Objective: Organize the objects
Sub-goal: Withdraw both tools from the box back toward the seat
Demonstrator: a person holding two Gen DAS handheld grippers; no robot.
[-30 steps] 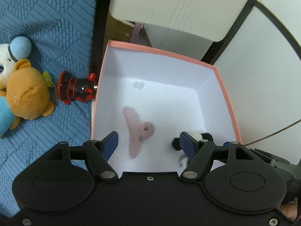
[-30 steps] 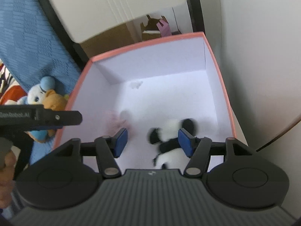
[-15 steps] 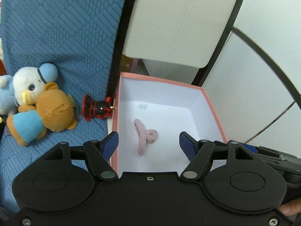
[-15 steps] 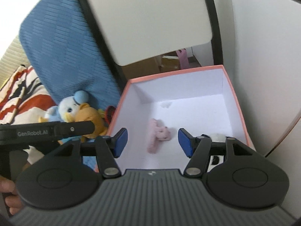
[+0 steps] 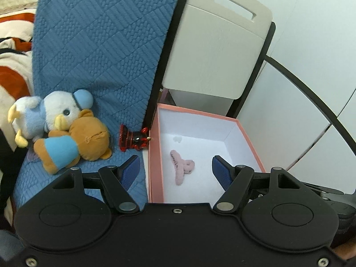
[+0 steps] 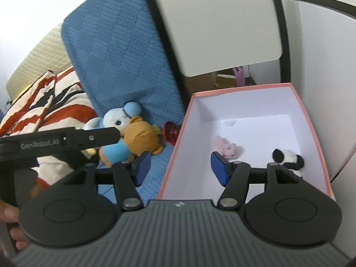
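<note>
A pink-rimmed white box (image 5: pixel 155 153) (image 6: pixel 311 124) stands beside a blue quilted cushion. A pink hair claw (image 5: pixel 181 166) (image 6: pixel 225 148) lies inside it, and a small panda plush (image 6: pixel 288 159) lies at its right side. On the cushion lie a brown bear plush (image 5: pixel 77 142) (image 6: pixel 135 143), a white-blue duck plush (image 5: pixel 51 113) (image 6: pixel 118 118) and a red-black figurine (image 5: pixel 133 139) (image 6: pixel 169 131). My left gripper (image 5: pixel 175 171) is open and empty above the box's left wall. My right gripper (image 6: pixel 180 168) is open and empty, also over that wall.
A blue quilted cushion (image 5: pixel 100 44) rises behind the toys. A beige chair back (image 5: pixel 213 51) stands behind the box. A red-and-white striped blanket (image 6: pixel 44 102) lies at the left. White cabinet panels (image 5: pixel 289 122) are on the right.
Both grippers have pulled back and up from inside the box, open and empty. The pink claw and the panda plush now lie still on the box floor.
</note>
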